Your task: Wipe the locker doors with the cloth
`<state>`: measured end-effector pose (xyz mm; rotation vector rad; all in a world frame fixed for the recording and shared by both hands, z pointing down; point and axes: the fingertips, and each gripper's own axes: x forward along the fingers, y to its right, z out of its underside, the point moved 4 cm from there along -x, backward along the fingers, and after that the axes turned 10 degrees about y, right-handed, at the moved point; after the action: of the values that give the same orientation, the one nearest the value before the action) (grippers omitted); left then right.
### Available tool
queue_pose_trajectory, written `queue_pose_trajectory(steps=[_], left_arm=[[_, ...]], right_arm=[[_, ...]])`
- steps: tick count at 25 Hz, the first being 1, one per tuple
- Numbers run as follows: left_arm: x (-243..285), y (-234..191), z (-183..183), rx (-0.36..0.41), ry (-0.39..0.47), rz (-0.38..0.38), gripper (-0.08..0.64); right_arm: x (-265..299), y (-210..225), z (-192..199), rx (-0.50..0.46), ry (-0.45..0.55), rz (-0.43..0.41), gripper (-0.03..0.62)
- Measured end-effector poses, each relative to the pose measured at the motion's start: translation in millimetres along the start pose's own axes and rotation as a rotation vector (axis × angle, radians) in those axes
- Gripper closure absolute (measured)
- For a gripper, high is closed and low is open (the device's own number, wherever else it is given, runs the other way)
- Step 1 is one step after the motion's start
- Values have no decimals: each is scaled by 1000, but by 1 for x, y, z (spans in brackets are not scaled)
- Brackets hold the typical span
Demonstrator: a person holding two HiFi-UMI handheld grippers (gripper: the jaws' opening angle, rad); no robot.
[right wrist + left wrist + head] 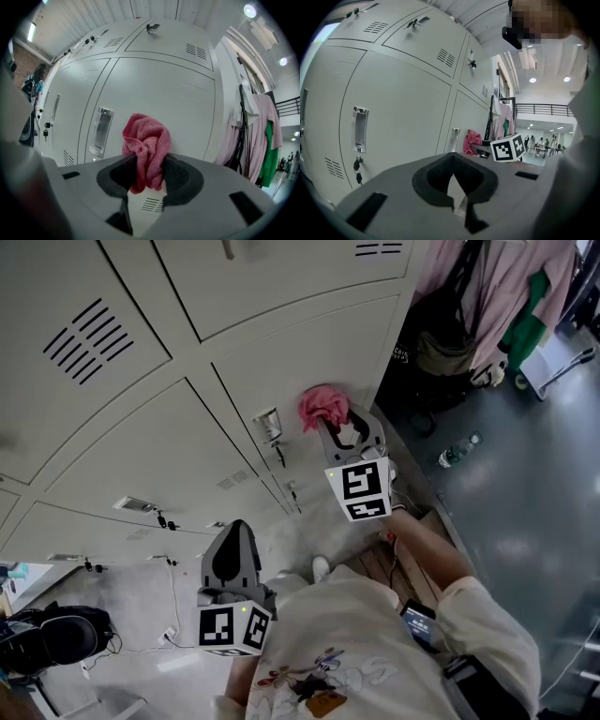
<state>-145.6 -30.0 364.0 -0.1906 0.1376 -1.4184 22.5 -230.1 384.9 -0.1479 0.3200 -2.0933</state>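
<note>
**A:** Why is the right gripper [151, 157] raised so high against the lockers?

**B:** It carries the pink cloth [145, 136]. Its jaws are clamped on the lower part of the cloth, so the loose bunch stands out above the tips. I think this is so that the soft part meets the metal first, not the gripper itself.

**A:** And where is the cloth on the lockers?

**B:** In front of a pale locker door [159, 89], just to the right of its recessed handle [101, 131]. From the head view it sits at the door's face. Whether it really presses on the door or hangs just before it, I cannot say for sure.

**A:** What does the left gripper [453, 161] do?

**B:** Nothing for the wiping, it seems. Its jaws are closed together with nothing between them. It is held lower and well apart from the cloth, pointing at the lockers to the left. Probably it is kept aside so that the right arm has free room for strokes.

**A:** So how far along is the work?

**B:** I judge the wiping is under way or about to start on this door. The other doors are not yet reached by the cloth.
</note>
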Motion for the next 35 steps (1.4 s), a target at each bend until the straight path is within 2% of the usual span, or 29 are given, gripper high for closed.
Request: queue_pose_trajectory(steps=[21,35], left_arm=[[-3,0,0,4,-7,7,557],[-7,8,11,-13,-23,6,557]], right_arm=[[-2,69,23,-3,-52,155,434],[-4,89,59,19,-105,221,436]])
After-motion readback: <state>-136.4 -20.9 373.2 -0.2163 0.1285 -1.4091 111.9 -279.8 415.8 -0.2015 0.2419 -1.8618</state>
